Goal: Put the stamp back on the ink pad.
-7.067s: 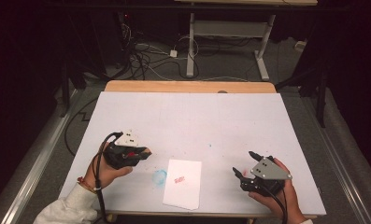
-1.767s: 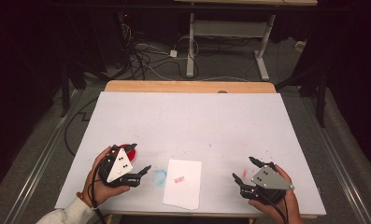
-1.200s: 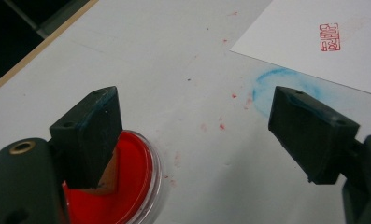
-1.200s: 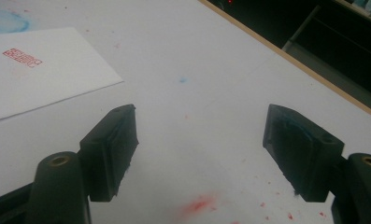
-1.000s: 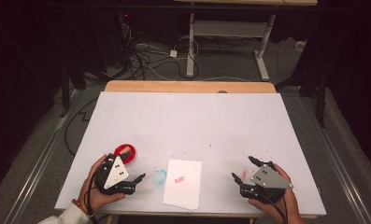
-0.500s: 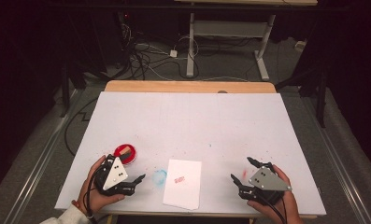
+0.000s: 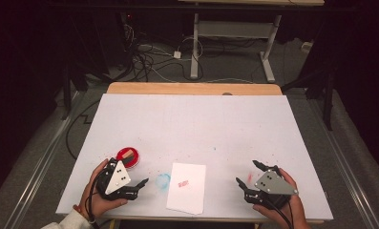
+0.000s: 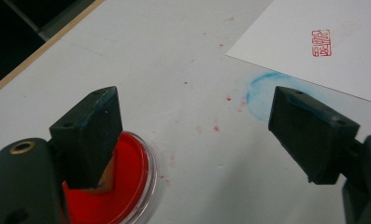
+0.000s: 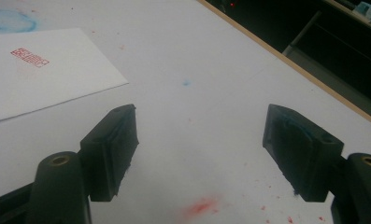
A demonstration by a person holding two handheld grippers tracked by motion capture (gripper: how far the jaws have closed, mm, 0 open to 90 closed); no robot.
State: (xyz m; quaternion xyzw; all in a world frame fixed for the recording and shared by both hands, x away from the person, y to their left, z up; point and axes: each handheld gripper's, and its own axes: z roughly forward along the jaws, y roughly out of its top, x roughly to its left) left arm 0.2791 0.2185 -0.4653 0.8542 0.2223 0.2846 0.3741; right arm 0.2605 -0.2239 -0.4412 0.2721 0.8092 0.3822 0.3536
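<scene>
A sheet of white paper (image 7: pixel 187 188) lies near the table's front edge and bears a red stamp mark (image 7: pixel 182 183). It also shows in the left gripper view as paper (image 8: pixel 314 42) and in the right gripper view as paper (image 9: pixel 38 70). A round red ink dish (image 7: pixel 128 157) sits left of it, with a tan piece resting in it. My left gripper (image 7: pixel 138 187) is just in front of the dish, open and empty, its jaws pointing right. From its own camera, the left gripper (image 8: pixel 197 126) has the dish (image 8: pixel 127 186) behind its left jaw. My right gripper (image 7: pixel 248 174) is open and empty, right of the paper.
A blue ring-shaped smear (image 7: pixel 162 180) marks the white table cover between the dish and the paper. Small red ink spots (image 9: pixel 199 205) dot the cover near my right gripper. The table's wooden far edge (image 7: pixel 192 88) borders a dark floor with cables and a desk frame.
My left gripper has drawn back toward the near edge, uncovering the red ink dish. The right gripper has hardly moved. Both stay open.
</scene>
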